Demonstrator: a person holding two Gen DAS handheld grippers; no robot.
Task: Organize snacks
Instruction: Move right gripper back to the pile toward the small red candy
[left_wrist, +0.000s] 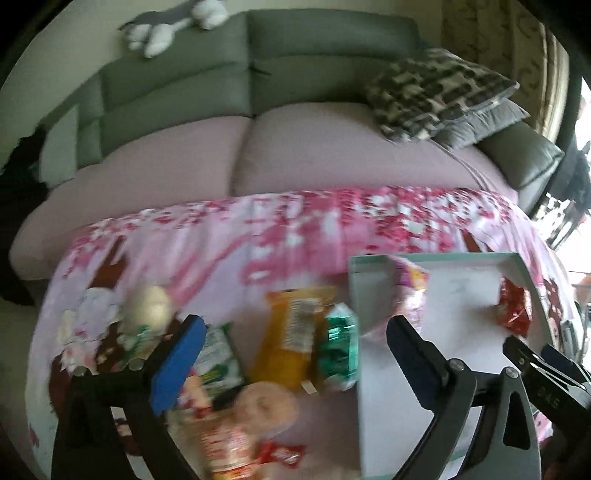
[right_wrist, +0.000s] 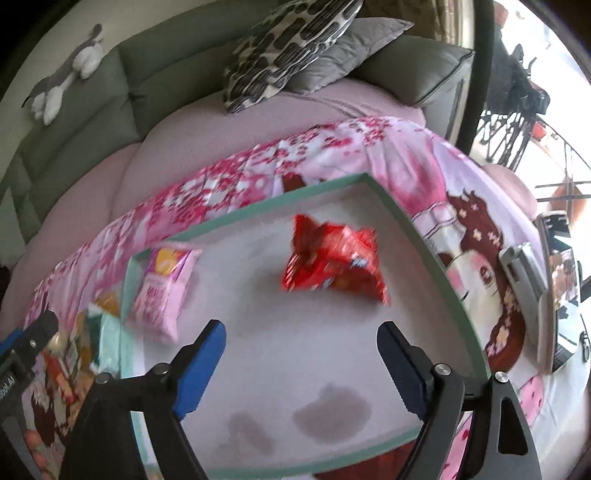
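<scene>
Right gripper (right_wrist: 301, 350), blue-padded black fingers, is seen nearest the lens with jaws spread wide and nothing held between them. It is held above the shallow white tray with mint-green rim (right_wrist: 424, 236). Red crinkled foil snack packet (right_wrist: 334, 264) is seen lying inside the tray just ahead of the fingertips, apart from them. Pink snack pouch with yellow patch (right_wrist: 164, 286) is propped in the tray's left corner. Print on both is blurred, no brand readable.

Left gripper (left_wrist: 295, 358) is likewise spread wide and empty, held over the loose pile on the pink floral cloth (left_wrist: 229, 236): orange wrapped packet (left_wrist: 291, 339) and green foil packet (left_wrist: 340, 347) lie between the fingers, green-white packet (left_wrist: 218, 354) just beside the left pad. Labels are smeared by motion, nothing legible
</scene>
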